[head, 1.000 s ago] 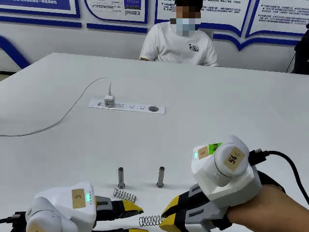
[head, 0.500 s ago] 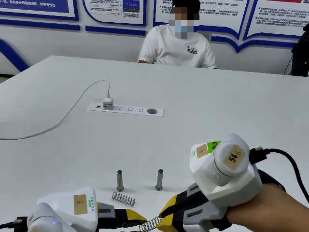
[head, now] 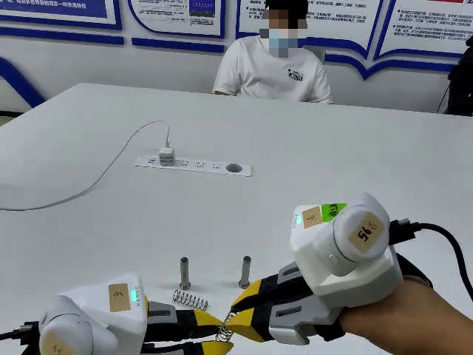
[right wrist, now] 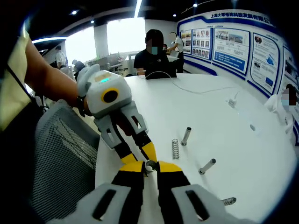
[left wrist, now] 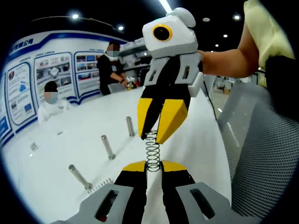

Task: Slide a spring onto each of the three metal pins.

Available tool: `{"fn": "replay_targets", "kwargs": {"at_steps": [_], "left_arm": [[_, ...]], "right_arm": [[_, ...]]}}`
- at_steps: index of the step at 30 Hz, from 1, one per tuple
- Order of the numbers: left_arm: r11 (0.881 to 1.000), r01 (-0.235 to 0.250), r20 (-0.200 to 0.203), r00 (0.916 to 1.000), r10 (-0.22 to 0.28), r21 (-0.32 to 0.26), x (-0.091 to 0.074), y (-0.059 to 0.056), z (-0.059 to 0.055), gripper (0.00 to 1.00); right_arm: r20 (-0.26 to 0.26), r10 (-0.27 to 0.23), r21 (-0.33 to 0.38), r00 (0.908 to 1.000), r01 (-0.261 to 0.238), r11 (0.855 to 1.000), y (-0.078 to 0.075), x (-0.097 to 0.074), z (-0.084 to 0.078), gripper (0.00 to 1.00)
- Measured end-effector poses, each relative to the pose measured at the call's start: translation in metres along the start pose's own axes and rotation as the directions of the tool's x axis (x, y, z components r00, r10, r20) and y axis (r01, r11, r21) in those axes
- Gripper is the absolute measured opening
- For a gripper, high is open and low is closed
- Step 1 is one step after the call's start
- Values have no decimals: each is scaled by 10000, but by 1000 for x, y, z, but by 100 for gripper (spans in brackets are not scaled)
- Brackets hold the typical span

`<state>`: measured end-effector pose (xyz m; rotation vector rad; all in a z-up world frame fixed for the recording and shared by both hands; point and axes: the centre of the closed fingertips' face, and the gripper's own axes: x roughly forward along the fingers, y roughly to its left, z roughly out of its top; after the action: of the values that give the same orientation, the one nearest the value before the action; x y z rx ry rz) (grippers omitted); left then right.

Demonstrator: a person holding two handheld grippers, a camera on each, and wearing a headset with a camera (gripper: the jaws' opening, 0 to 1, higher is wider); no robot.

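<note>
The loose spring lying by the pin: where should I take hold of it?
Probably near one end, coming straight down from above. The loose spring lies flat on the table beside a pin, so pinch across its coils and leave the other end free to slide onto the pin.

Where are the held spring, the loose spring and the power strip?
held spring (left wrist: 152, 151), left gripper view, its middle coils.
loose spring (head: 191, 299), head view, its middle coils.
power strip (head: 199, 166), head view, its bare top.
</note>
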<state>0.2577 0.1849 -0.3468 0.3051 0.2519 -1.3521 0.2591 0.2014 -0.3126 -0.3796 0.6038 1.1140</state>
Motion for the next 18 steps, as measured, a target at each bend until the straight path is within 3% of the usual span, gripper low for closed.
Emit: {"fn": "replay_targets", "kwargs": {"at_steps": [9, 18], "left_arm": [[9990, -136, 332, 9993, 150, -418, -1, 5, 6, 11], [9982, -213, 480, 9986, 240, -555, -1, 6, 8, 11]], "right_arm": [[493, -176, -111, 9986, 182, 9998, -2, 1, 11, 12], [630, -285, -88, 9976, 291, 9995, -4, 1, 13, 11]]}}
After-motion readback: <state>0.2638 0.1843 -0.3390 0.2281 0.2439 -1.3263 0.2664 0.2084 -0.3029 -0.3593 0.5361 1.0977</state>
